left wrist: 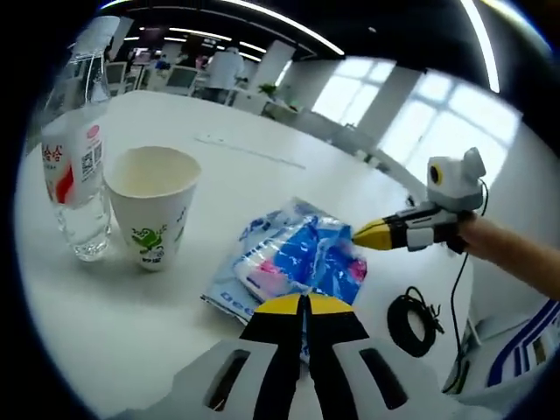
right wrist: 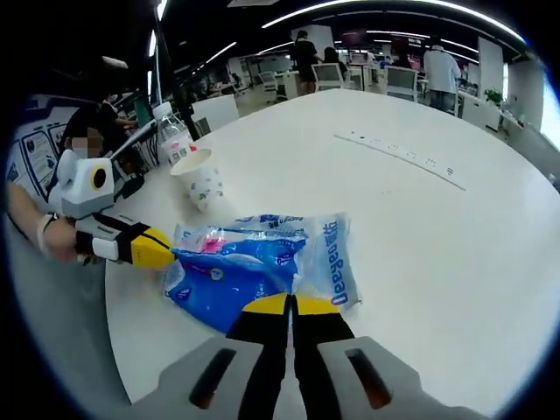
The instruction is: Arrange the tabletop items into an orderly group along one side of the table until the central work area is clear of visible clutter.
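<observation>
A blue and white plastic packet lies on the white round table. My left gripper is shut, its yellow tips pinching the packet's near edge. My right gripper reaches in from the right, shut on the packet's far corner. In the right gripper view the same packet lies between my right gripper, at its near edge, and my left gripper, at its left edge. A paper cup and a clear water bottle stand upright side by side to the left of the packet.
A coiled black cable lies near the table's edge on the right. A thin white strip lies further out on the table. The cup and the bottle stand close to the rim. Desks, monitors and people are in the background.
</observation>
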`<state>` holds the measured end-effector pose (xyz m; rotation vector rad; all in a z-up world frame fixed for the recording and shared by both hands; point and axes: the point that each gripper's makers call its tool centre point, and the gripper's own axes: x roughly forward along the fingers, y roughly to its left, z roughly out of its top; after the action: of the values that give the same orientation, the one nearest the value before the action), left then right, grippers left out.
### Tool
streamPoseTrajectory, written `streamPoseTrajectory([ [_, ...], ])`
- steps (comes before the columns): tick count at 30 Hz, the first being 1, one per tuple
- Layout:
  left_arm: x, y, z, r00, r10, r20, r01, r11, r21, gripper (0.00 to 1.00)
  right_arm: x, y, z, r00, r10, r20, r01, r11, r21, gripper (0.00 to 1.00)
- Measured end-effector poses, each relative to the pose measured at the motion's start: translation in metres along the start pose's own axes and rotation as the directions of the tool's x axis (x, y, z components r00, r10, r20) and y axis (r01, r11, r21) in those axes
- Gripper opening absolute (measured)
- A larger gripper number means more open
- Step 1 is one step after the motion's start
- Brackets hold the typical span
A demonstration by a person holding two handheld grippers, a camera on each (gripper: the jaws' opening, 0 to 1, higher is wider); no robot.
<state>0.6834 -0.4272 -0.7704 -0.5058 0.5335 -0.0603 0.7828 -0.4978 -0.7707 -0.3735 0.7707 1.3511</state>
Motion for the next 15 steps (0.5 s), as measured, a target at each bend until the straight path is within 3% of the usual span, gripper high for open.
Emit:
streamPoseTrajectory([
  [15, -0.001, -0.007, 0.02, 0.999, -0.018, 0.043, 0.018, 1.0, 0.017, 0.0, -0.023, 0.001, 0.001, 0.997, -0.029, 0.071, 0.025, 0.998, 0.061, 0.0],
])
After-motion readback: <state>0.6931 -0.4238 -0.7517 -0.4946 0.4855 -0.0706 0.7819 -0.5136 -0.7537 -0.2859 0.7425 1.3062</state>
